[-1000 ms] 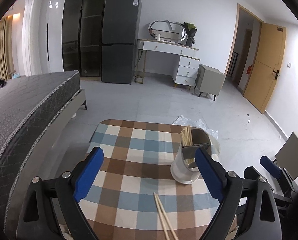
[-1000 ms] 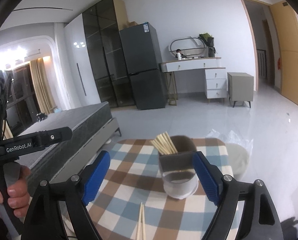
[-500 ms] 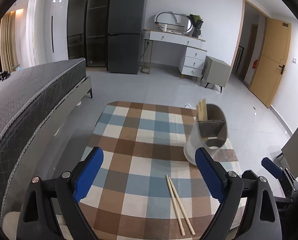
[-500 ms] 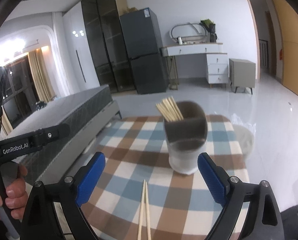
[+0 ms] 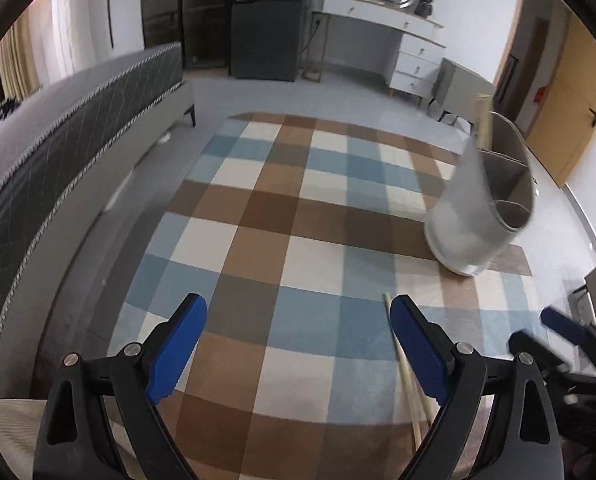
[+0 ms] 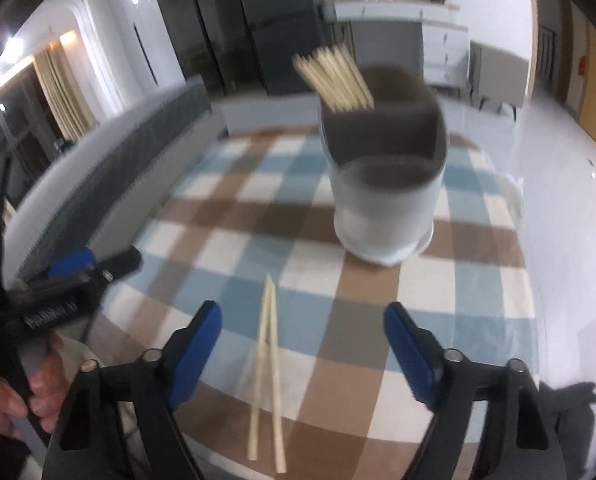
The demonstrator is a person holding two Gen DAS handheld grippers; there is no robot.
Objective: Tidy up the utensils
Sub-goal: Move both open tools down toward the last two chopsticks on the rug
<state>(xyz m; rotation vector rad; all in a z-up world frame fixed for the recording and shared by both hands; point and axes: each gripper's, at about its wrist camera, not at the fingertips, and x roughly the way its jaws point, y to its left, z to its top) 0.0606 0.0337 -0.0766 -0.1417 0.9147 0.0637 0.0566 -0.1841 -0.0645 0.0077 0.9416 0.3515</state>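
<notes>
Two loose wooden chopsticks (image 6: 266, 364) lie on the checked tablecloth (image 6: 233, 248) near its front edge. My right gripper (image 6: 302, 312) hangs just above their far ends, jaws closing, pads apart and touching nothing. A white utensil holder (image 6: 382, 184) with grey dividers stands behind, several chopsticks (image 6: 334, 80) upright in its back compartment. In the left wrist view my left gripper (image 5: 298, 312) is open over the cloth, the loose chopsticks (image 5: 406, 376) beside its right finger, the holder (image 5: 482, 208) at the right.
A dark mattress (image 5: 57, 152) runs along the table's left side. Grey floor, a dark fridge (image 5: 265, 20) and a white dresser (image 5: 402, 40) lie beyond. A hand (image 6: 13, 396) holds the left gripper's handle at the lower left of the right wrist view.
Both grippers have sunk toward the table and tipped downward. The cloth, holder and loose chopsticks now look larger and nearer. The right jaws stand a little narrower.
</notes>
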